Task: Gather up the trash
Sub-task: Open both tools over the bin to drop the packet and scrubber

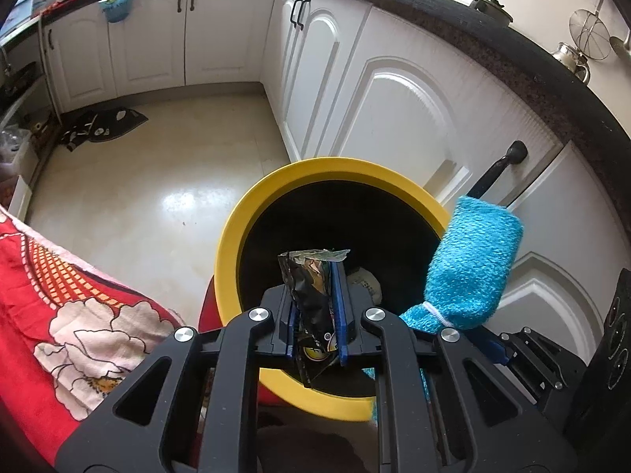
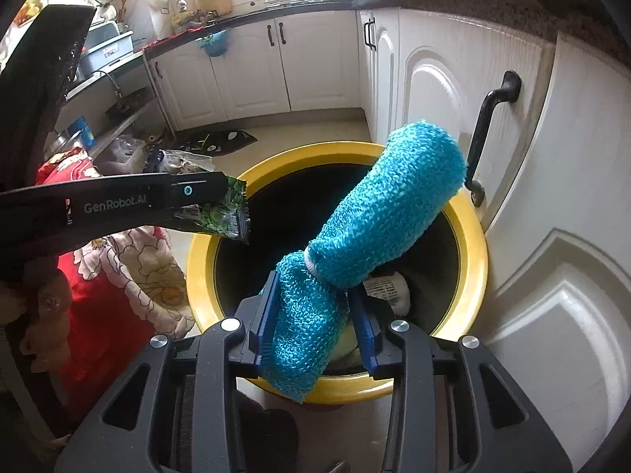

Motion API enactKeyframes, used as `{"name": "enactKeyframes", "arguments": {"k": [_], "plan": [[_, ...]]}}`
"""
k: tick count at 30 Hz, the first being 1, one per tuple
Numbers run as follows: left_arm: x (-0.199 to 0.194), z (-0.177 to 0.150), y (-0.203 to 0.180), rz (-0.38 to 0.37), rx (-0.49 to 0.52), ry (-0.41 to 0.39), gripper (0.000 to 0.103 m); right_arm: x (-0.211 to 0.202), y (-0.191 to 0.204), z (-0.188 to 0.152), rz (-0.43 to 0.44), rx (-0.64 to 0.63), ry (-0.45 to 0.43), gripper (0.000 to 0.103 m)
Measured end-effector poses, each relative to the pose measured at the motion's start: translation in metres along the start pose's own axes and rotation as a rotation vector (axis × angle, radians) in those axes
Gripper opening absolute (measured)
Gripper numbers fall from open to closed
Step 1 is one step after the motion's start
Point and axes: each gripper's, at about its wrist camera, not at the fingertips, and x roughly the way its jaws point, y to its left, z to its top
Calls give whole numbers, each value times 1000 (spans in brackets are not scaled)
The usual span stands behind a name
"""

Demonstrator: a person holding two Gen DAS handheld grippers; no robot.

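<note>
A yellow-rimmed trash bin (image 1: pixel 230 232) with a black inside stands on the floor by the cabinets; it also shows in the right wrist view (image 2: pixel 471 276). My left gripper (image 1: pixel 317 276) is shut on a dark foil snack wrapper (image 1: pixel 305 295) and holds it over the bin's opening; the wrapper also shows in the right wrist view (image 2: pixel 221 213). My right gripper (image 2: pixel 313 287) is shut on a rolled blue knitted cloth (image 2: pixel 378 216), tied with a white band, above the bin; the cloth also shows in the left wrist view (image 1: pixel 469 264). White crumpled trash (image 2: pixel 388 287) lies inside the bin.
White cabinet doors (image 1: pixel 398 110) with black handles (image 2: pixel 489 126) stand right behind the bin. A red floral cloth (image 1: pixel 67 307) is at the left. A dark mat (image 1: pixel 102 128) lies on the pale floor (image 1: pixel 157 197) far left.
</note>
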Motion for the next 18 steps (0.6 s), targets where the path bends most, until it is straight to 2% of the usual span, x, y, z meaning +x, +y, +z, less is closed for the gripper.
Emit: {"name": "enactKeyframes", "arguments": {"k": [4, 8, 13, 18], "plan": [[0, 2, 0, 3, -8, 0, 14, -2, -4, -1, 2, 12, -3, 37], [-4, 2, 5, 13, -23, -6, 33, -8, -5, 1, -7, 17, -17, 42], [-13, 1, 9, 21, -36, -15, 49, -16, -7, 0, -24, 21, -35, 49], [-32, 0, 14, 33, -41, -45, 75, -29, -5, 3, -43, 28, -66, 59]]}}
